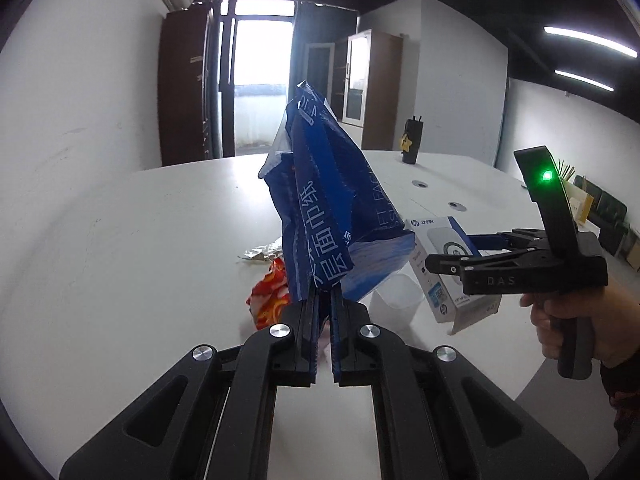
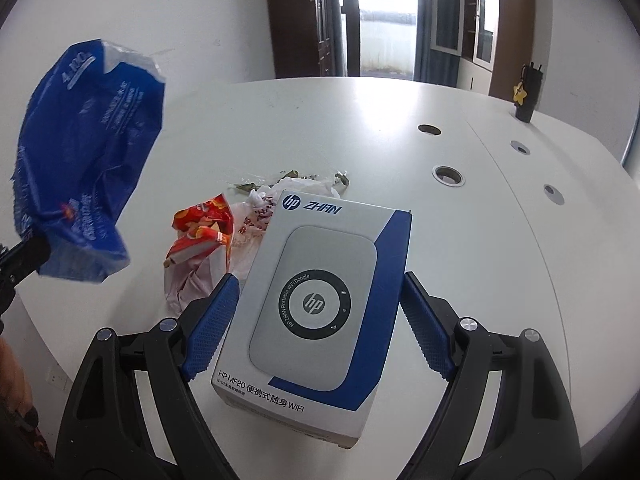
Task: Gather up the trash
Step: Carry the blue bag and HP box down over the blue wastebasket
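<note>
My left gripper point(image 1: 324, 300) is shut on a crumpled blue tissue wrapper point(image 1: 328, 200) and holds it upright above the white table point(image 1: 120, 240); the wrapper also shows at the left of the right wrist view point(image 2: 80, 160). My right gripper point(image 2: 316, 292) is shut on a white and blue HP WiFi box point(image 2: 320, 300), with its blue pads point(image 2: 212, 328) against the box's two sides. The box also shows in the left wrist view point(image 1: 444, 272). A red and orange snack wrapper point(image 2: 200, 228), a white plastic bag point(image 2: 256, 216) and foil scraps point(image 2: 296, 176) lie on the table.
A clear plastic cup point(image 1: 396, 300) stands on the table beside the box. A black tumbler with a yellow star point(image 2: 526, 92) stands at the far right. Round cable holes point(image 2: 448, 176) dot the table. Cabinets and a glass door are behind.
</note>
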Motion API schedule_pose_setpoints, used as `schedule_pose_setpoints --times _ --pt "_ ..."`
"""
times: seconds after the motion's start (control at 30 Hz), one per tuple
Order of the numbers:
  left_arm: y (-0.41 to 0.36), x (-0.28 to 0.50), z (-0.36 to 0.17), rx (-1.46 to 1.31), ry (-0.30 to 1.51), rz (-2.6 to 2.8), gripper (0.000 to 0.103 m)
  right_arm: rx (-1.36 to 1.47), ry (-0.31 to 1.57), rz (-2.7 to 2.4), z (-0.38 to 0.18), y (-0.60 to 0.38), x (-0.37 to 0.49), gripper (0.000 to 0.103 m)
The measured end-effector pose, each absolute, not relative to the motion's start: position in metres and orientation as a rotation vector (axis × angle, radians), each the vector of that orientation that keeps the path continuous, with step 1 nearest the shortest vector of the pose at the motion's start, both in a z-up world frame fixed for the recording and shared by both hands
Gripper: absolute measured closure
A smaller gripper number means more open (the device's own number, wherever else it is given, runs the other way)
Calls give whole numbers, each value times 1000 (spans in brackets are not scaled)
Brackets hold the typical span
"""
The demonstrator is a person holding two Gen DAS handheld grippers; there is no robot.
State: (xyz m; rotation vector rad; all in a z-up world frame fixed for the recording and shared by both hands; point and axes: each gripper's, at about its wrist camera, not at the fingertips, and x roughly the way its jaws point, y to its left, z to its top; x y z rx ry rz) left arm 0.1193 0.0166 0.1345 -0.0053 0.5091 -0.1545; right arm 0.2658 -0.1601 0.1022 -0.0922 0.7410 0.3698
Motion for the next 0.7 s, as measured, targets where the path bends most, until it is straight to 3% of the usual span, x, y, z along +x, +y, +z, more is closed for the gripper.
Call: schedule_pose_setpoints --times 0.43,0.7 --pt "6 26 108 -20 486 -103 99 -132 611 398 91 -172 169 26" --pt "-1 -27 93 -30 489 -87 99 -7 573 465 72 -207 100 26"
